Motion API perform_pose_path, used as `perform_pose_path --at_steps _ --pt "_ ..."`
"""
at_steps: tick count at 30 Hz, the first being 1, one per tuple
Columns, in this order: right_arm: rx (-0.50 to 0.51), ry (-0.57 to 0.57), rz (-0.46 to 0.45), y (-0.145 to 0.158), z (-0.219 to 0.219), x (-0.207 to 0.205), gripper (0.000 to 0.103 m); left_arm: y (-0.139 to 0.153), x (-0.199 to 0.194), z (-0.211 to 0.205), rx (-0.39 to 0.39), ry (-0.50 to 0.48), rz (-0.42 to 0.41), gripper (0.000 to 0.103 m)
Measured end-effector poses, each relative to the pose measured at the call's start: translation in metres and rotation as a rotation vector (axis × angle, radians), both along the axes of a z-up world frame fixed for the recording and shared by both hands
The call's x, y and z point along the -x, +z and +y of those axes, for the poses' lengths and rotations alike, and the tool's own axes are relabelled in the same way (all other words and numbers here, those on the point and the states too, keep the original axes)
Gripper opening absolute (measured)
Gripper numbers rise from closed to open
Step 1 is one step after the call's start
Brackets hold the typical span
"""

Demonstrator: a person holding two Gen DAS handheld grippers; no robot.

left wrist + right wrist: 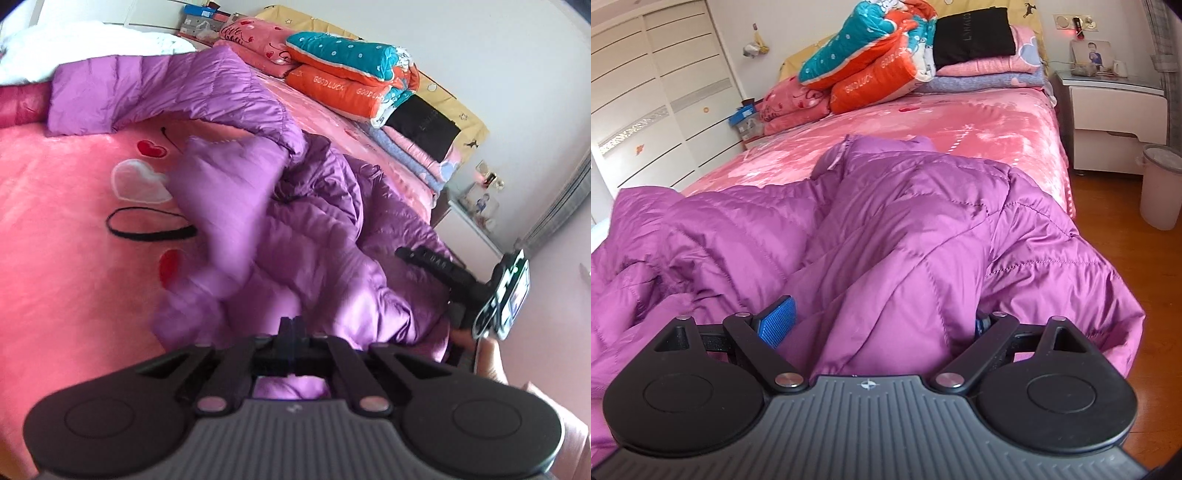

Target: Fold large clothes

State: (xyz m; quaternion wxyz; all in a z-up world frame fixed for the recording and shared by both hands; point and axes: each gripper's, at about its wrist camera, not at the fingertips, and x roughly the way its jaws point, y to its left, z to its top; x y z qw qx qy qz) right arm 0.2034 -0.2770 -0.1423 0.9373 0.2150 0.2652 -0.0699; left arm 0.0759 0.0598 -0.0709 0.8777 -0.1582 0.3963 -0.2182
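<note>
left gripper (291,325) is clamped on a fold of the purple jacket (886,229), right gripper (882,325) spread wide around a bunched ridge, jacket running lengthwise ahead of both.

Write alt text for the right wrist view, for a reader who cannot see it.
A purple padded coat lies crumpled across the near end of a bed with a pink bedspread, and the right gripper has a thick fold of it bunched between its spread blue-padded fingers. Folded quilts are stacked at the far end, beside a white nightstand.
</note>
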Motion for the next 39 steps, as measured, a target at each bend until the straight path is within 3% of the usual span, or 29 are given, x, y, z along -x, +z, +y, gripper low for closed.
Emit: perform_pose_path --at_steps 9,12,14,17,19,20,23,29,35,39 --pt "-0.076 -0.001 -0.012 0.007 -0.004 0.034 0.103 0.048 -0.004 0.002 -0.123 -0.002 -0.154 0.000" --pt "-0.116 -0.016 -0.022 0.008 -0.008 0.043 0.103 0.062 -0.026 -0.003 -0.162 0.029 -0.189 0.015" --pt "-0.134 -0.027 -0.031 0.009 -0.009 0.051 0.103 0.065 -0.045 -0.005 -0.182 0.038 -0.198 0.041" --pt "-0.141 -0.027 -0.043 0.008 -0.013 0.055 0.103 0.063 -0.082 -0.014 -0.216 0.031 -0.189 0.052" --pt "-0.129 -0.032 -0.044 0.006 -0.015 0.055 0.103 0.060 -0.104 -0.014 -0.193 0.039 -0.159 0.066" --pt "-0.126 -0.033 -0.046 0.006 -0.011 0.052 0.103 0.058 -0.119 -0.015 -0.171 0.049 -0.147 0.068" --pt "-0.102 -0.034 -0.055 0.005 -0.011 0.050 0.103 0.052 -0.152 -0.020 -0.102 0.059 -0.135 0.071" --pt "0.009 0.013 -0.070 0.007 -0.002 0.031 0.103 0.019 -0.218 -0.027 0.136 0.141 -0.047 0.073" --pt "0.065 0.072 -0.073 0.005 0.000 0.017 0.103 -0.015 -0.263 -0.035 0.216 0.214 -0.015 0.076" --pt "0.043 0.057 -0.063 0.002 -0.012 0.009 0.103 -0.022 -0.285 -0.050 0.204 0.216 -0.020 0.075"
